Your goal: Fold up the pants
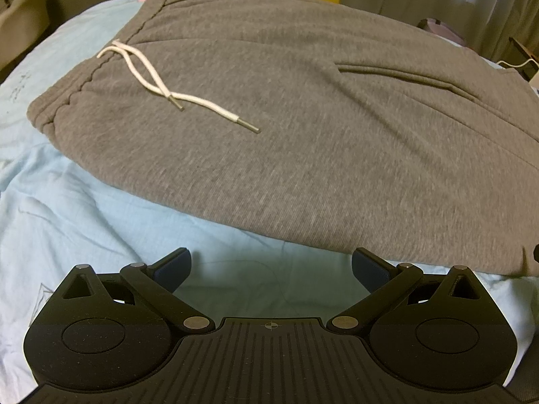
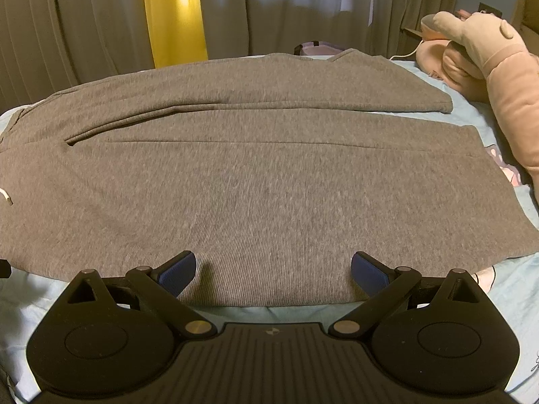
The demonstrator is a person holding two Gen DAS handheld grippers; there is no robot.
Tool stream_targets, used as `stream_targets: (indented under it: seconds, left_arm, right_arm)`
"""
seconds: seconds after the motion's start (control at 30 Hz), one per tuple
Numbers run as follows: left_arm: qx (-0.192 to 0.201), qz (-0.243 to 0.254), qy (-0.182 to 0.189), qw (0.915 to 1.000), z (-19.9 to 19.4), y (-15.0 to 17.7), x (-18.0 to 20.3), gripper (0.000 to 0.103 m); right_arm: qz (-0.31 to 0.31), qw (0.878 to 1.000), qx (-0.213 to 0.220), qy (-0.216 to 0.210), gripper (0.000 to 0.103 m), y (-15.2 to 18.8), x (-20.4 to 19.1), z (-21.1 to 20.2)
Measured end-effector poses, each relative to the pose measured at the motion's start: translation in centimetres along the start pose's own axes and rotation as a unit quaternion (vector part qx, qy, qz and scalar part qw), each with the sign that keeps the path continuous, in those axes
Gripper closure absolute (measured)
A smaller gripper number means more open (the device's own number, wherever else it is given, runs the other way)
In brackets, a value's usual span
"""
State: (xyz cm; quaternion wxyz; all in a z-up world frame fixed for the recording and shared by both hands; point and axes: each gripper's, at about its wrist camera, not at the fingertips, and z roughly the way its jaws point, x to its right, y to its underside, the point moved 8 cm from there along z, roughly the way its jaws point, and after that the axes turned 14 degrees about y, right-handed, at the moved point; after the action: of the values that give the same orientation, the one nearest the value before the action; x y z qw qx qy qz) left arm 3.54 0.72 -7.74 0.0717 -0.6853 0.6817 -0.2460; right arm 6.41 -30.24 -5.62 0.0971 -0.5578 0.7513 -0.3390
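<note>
Lying flat on the light blue bed sheet (image 1: 84, 202), the grey sweatpants (image 1: 286, 128) spread out ahead of both pairs of jaws, with the waistband (image 1: 64, 97) forward and to the left of the left gripper (image 1: 271, 269) and the white drawstring (image 1: 151, 77) trailing loose over the front panel. From the right wrist view the two legs run off to the right, the far leg (image 2: 303, 80) lying beyond and alongside the near leg (image 2: 269, 185) with a seam-like gap between them, so the legs look side by side and not yet stacked; whether they overlap slightly near the crotch I cannot tell. Both grippers are empty with jaws spread wide: the left gripper hangs over bare sheet just short of the near hem edge of the pants, while the right gripper (image 2: 273, 271) sits right at that near edge, its blue pads (image 2: 177, 271) over the cloth, though contact is not clear. My reading is that folding has barely begun: the garment seems smoothed and laid out, and every fold remains, probably first bringing one leg over the other, then folding lengthwise toward the waistband. A pink plush toy (image 2: 488, 64) rests on the bed far right of the right jaws, close to the leg cuffs.
</note>
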Motion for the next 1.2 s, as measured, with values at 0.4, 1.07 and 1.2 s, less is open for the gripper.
stream_targets:
  seconds: [0.4, 1.07, 1.2]
  left_arm:
    - [-0.003, 0.001, 0.0, 1.0, 0.15, 0.08, 0.03, 0.0]
    - [-0.007, 0.006, -0.003, 1.0, 0.25, 0.09, 0.19, 0.0]
    - [-0.007, 0.009, -0.004, 0.9999, 0.24, 0.12, 0.33, 0.0]
  right_arm:
    - [0.0, 1.0, 0.0, -0.001, 0.004, 0.03, -0.04, -0.02]
    - [0.0, 1.0, -0.004, -0.002, 0.004, 0.15, -0.21, 0.09]
    - [-0.001, 1.0, -0.006, -0.004, 0.004, 0.09, -0.2, 0.15]
